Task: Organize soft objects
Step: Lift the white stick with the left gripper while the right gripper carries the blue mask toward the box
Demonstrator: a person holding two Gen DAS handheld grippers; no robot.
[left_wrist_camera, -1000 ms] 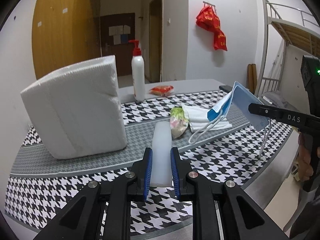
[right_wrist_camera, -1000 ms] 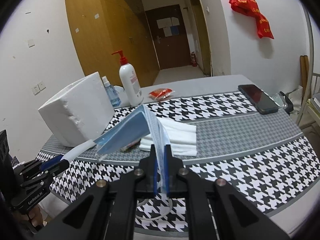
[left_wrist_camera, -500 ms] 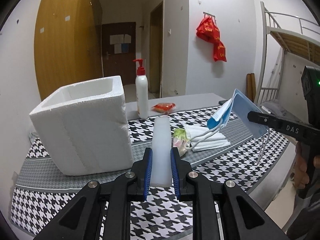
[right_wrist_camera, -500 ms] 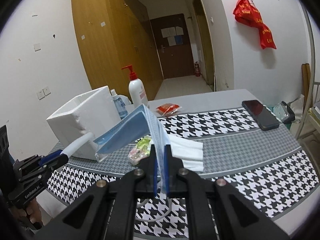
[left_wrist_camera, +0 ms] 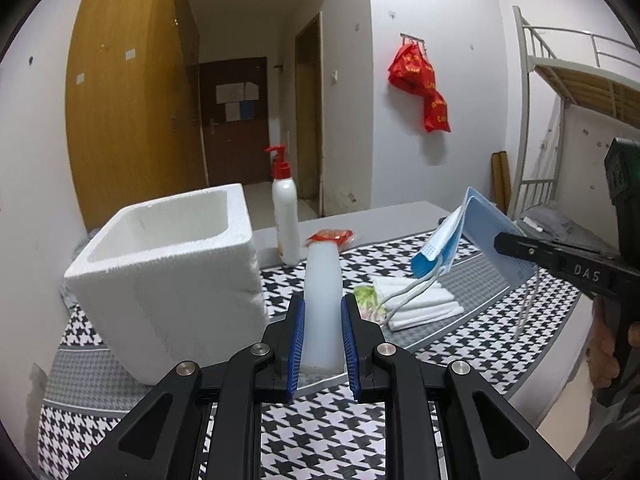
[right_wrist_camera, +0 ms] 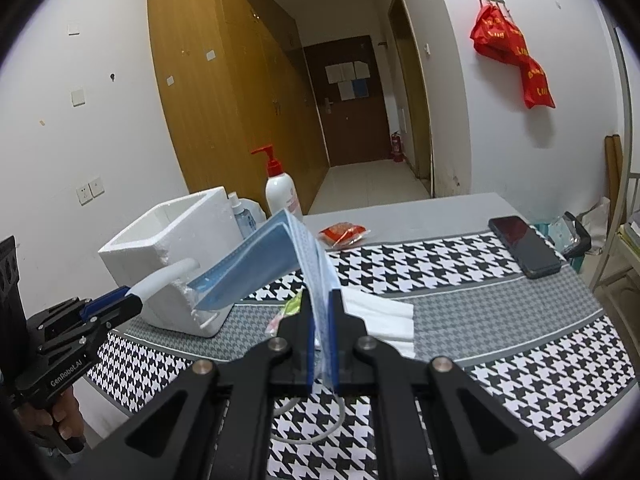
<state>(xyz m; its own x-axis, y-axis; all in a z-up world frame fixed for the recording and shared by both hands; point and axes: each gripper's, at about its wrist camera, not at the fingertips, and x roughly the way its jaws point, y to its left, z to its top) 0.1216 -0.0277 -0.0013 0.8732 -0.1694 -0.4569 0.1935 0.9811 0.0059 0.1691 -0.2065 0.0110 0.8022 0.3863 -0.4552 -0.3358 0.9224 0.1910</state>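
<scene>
Up close, the left tongs (left_wrist_camera: 322, 338) are clamped on a translucent white soft tube (left_wrist_camera: 322, 292), held above the desk (left_wrist_camera: 472, 344), and the right tongs (right_wrist_camera: 321, 338) pinch a blue face mask (right_wrist_camera: 276, 264) by one thin edge, its ear loop (right_wrist_camera: 320, 432) dangling below. That narrow pinch looks the weaker hold; a quick swing could let the mask slip or snag its loop on the folded white cloths (left_wrist_camera: 416, 308) beneath. Farther off, the foam box (left_wrist_camera: 172, 280) stands open-topped; judging by its lightness, a knock from either tool could shove or tip it toward the pump bottle (left_wrist_camera: 286, 220).
</scene>
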